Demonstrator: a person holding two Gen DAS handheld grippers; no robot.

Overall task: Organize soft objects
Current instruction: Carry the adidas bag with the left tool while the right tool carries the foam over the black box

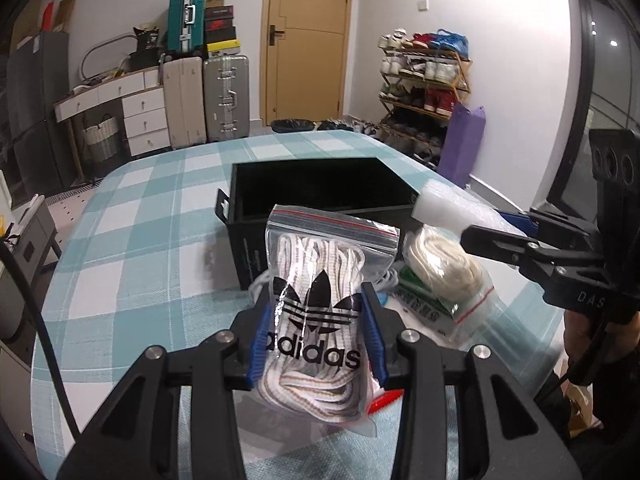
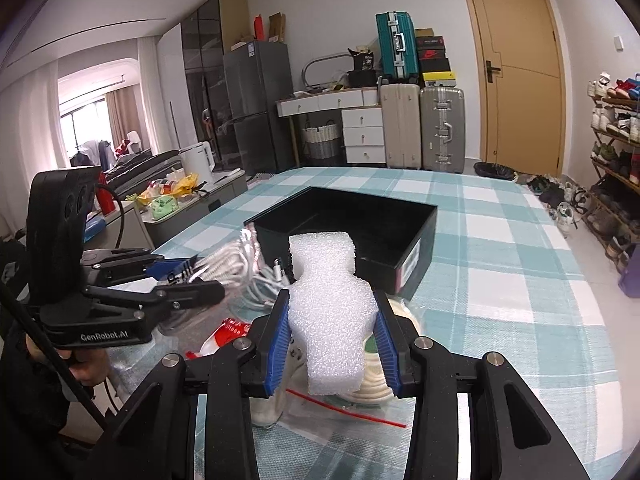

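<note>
My left gripper (image 1: 316, 340) is shut on a clear zip bag of white shoelaces (image 1: 320, 300) with an adidas logo, held above the checked tablecloth. My right gripper (image 2: 332, 336) is shut on a white foam block (image 2: 330, 300); the block also shows in the left wrist view (image 1: 444, 208), at the right, by the box. An open black box (image 1: 320, 196) stands on the table just beyond both grippers and also shows in the right wrist view (image 2: 360, 220). The left gripper (image 2: 188, 280) appears at the left of the right wrist view with the bag.
A second bag of cream laces (image 1: 444, 268), white cables (image 2: 256, 284) and other packets lie on the table (image 1: 140, 240) before the box. Suitcases (image 1: 224, 96), drawers, a door and a shoe rack (image 1: 424, 92) stand behind.
</note>
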